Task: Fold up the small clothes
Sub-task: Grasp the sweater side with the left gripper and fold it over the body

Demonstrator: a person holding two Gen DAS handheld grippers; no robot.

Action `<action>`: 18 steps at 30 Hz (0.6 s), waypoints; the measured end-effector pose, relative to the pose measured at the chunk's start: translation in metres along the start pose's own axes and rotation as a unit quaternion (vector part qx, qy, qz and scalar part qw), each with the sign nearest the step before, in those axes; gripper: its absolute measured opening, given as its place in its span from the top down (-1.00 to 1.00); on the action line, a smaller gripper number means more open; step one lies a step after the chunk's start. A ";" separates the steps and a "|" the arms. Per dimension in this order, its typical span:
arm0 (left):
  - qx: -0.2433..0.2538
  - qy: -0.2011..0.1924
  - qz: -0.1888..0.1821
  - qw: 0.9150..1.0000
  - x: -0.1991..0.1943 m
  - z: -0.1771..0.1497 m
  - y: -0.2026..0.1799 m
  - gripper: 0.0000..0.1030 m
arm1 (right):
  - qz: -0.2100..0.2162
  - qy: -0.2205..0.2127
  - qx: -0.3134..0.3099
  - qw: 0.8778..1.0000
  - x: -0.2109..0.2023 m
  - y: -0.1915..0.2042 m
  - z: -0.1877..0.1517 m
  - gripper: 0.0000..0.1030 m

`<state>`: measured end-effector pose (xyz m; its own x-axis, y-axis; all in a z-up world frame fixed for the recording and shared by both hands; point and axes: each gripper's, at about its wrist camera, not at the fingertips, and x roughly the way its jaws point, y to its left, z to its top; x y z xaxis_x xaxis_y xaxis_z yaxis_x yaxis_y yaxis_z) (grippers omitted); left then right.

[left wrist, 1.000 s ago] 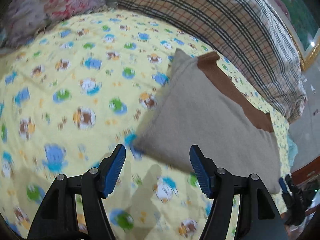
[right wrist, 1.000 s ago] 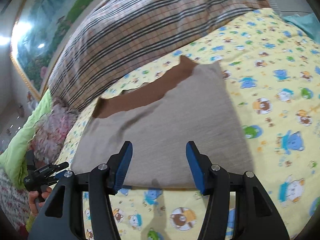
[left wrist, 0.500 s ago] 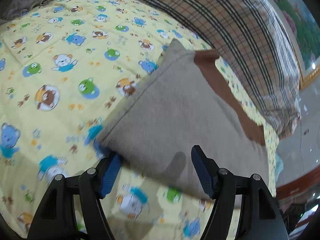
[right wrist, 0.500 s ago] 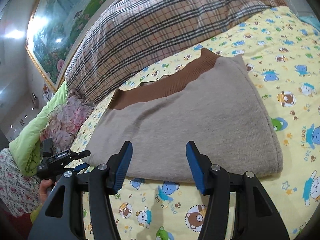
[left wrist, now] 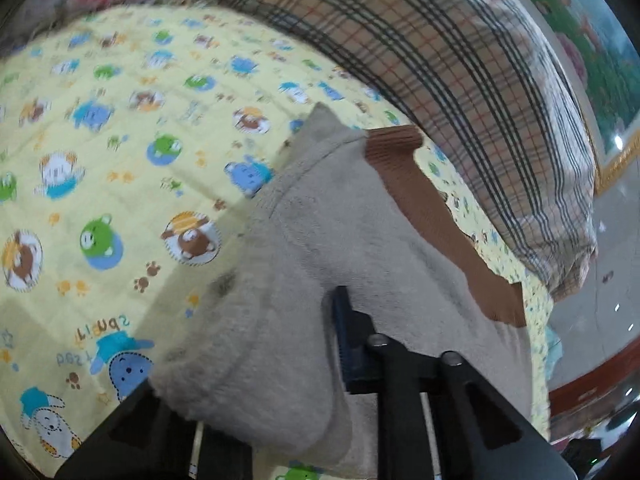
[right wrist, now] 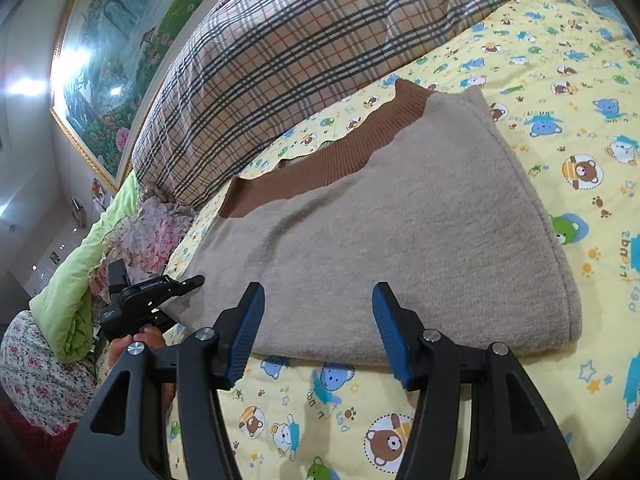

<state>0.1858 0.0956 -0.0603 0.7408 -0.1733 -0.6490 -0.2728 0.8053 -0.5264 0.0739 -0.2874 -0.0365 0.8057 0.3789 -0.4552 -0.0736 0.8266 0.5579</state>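
A folded grey-beige knit garment (right wrist: 400, 220) with a brown ribbed band (right wrist: 320, 168) lies flat on the yellow cartoon-print sheet (right wrist: 560, 80). In the left wrist view the garment (left wrist: 360, 240) fills the foreground, and its near corner is bunched between the jaws of my left gripper (left wrist: 280, 340), which are closing on it. One blue pad (left wrist: 348, 344) presses the cloth; the other finger is hidden under the fold. My right gripper (right wrist: 318, 296) stands open just above the garment's near edge, nothing between its pads. The left gripper (right wrist: 160, 292) shows at the garment's left corner.
A large plaid pillow (right wrist: 300, 48) runs along the far side of the bed, with a framed landscape painting (right wrist: 120, 40) behind it. A floral cloth and a green quilt (right wrist: 68, 276) lie past the garment's left end. A hand (right wrist: 140, 340) holds the left gripper.
My left gripper moved forward onto the garment's near corner and its jaws came together, bunching the cloth. The right gripper stayed open and hardly moved.
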 end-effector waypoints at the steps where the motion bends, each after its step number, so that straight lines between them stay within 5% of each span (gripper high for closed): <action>1: 0.012 -0.006 0.004 1.000 -0.003 0.000 -0.006 0.79 | 0.001 0.000 0.001 1.000 0.000 0.000 0.000 -0.12; 8: 0.074 -0.031 -0.044 0.996 -0.033 0.004 -0.063 0.86 | 0.014 -0.018 0.017 1.000 -0.007 -0.004 0.000 -0.12; 12: 0.151 -0.026 -0.109 0.982 -0.047 -0.012 -0.126 0.86 | 0.030 -0.029 0.047 0.998 -0.014 -0.013 0.004 -0.12; 18: 0.230 0.014 -0.153 0.961 -0.029 -0.057 -0.195 0.86 | 0.030 -0.066 0.091 0.993 -0.037 -0.033 0.031 -0.12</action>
<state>0.1827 -0.0893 0.0295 0.7240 -0.4528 -0.5204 0.2607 0.8781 -0.4013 0.0646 -0.3411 -0.0169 0.8744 0.3569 -0.3288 -0.0256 0.7105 0.7033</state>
